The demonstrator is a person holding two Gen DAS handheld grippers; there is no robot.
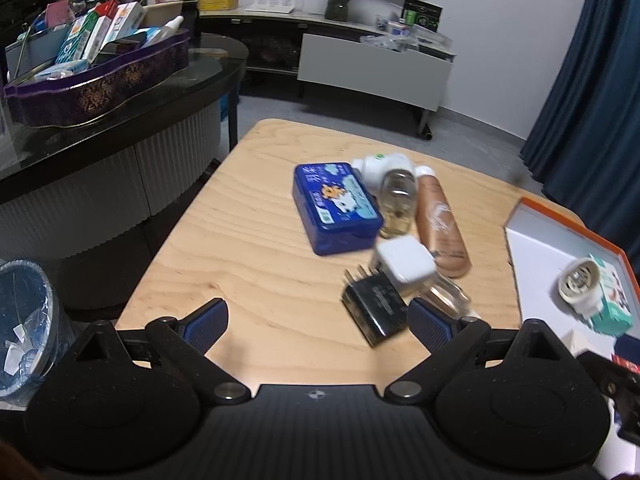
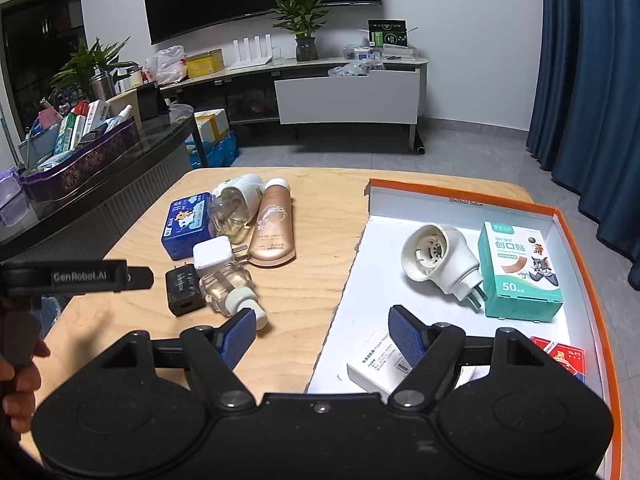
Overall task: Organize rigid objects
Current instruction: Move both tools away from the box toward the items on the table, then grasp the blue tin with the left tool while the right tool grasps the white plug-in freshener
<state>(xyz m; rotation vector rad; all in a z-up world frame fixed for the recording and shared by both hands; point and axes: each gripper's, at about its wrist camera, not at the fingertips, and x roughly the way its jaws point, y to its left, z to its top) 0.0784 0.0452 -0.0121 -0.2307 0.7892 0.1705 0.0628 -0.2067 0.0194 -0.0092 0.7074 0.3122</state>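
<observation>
Here the left tongs [image 1: 316,322] hang spread wide above the near part of the wooden bench [image 1: 240,248], with nothing between the blue pads [image 1: 206,322]. Just beyond the right-hand pad lies a black charger [image 1: 374,308], prongs pointing away, and touching it a white charger [image 1: 404,266] and a small clear refill bottle [image 1: 446,292]. Farther back lies a blue tin [image 1: 336,208] with a cartoon lid; beside it a white plug-in vaporizer with a clear bottle [image 1: 394,196] and a bronze tube [image 1: 440,228] lie side by side, all close together in one cluster.

The right tongs [image 2: 322,338] are likewise open and empty, straddling the edge where the bench meets an orange-rimmed box lid [image 2: 580,248] with a white floor. The left pad hovers over the wood near the capped end of the clear refill bottle [image 2: 232,286]; the right pad stands over the lid, above a white carton [image 2: 372,368] lying flat. Inside the lid there are also an empty white vaporizer housing [image 2: 440,260] on its side, prongs toward the camera, a green and white plaster box [image 2: 518,268] standing upright just beside it, and a red packet [image 2: 560,354] near the orange rim, partly hidden behind the tongs.

At the left edge of the right wrist view a hand [image 2: 18,384] grips the handle of the other tool. To the left of the bench a dark glass table carries a purple tray [image 1: 100,88] crowded with cartons.
</observation>
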